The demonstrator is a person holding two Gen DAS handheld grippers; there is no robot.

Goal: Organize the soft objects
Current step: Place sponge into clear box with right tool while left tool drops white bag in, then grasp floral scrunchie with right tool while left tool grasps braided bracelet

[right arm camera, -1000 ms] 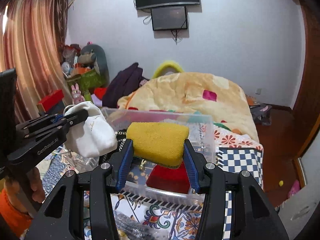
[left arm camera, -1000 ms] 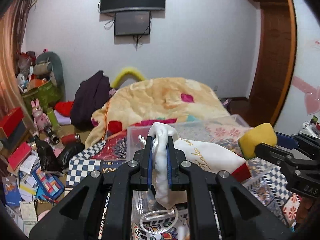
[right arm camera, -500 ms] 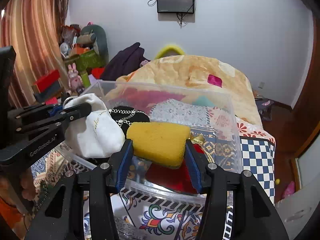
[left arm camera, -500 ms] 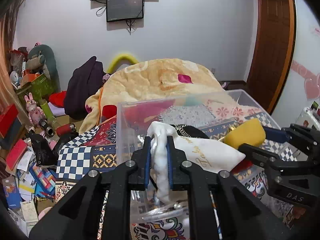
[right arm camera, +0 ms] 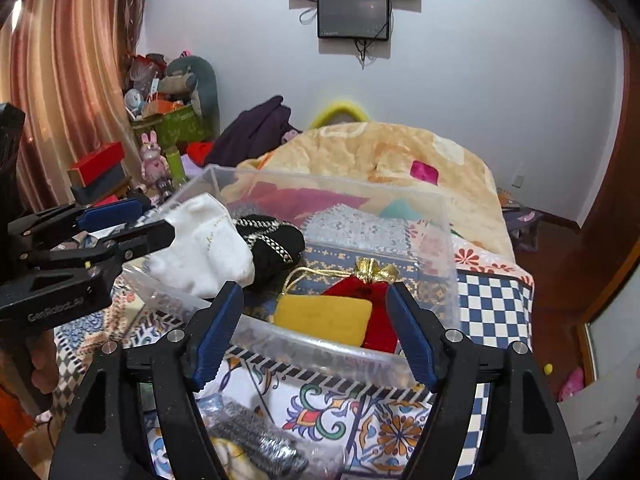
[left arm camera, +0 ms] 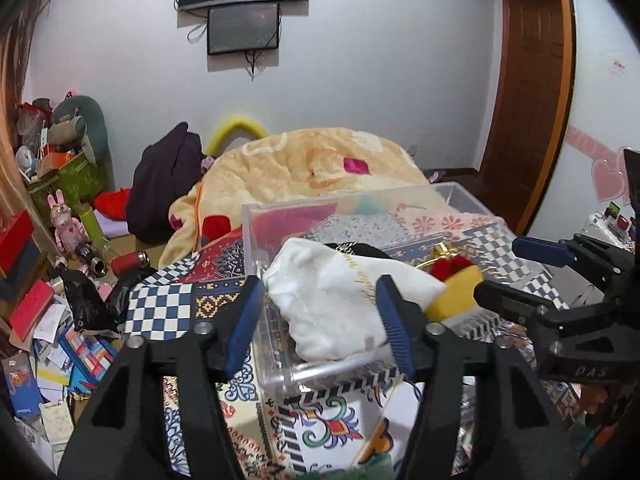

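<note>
A clear plastic box [right arm camera: 400,196] [left arm camera: 256,232] stands on the patterned bedspread. In it lie a white drawstring pouch [left arm camera: 340,304] [right arm camera: 204,244], a black pouch [right arm camera: 276,244], a red and gold pouch [right arm camera: 372,288] and a yellow sponge [right arm camera: 324,318] [left arm camera: 456,292]. My left gripper [left arm camera: 320,316] is open with the white pouch lying between its jaws at the box's near left corner. My right gripper [right arm camera: 314,332] is open just in front of the sponge, which rests in the box.
A peach blanket [left arm camera: 320,164] is heaped on the bed behind the box. A silver scrubber [right arm camera: 256,448] lies on the bedspread near my right gripper. Clutter, boxes and a pink rabbit toy [left arm camera: 66,224] fill the floor at the left.
Both grippers have opened. The white pouch and the yellow sponge were let go and now lie in the box. Both grippers have drawn back slightly.
</note>
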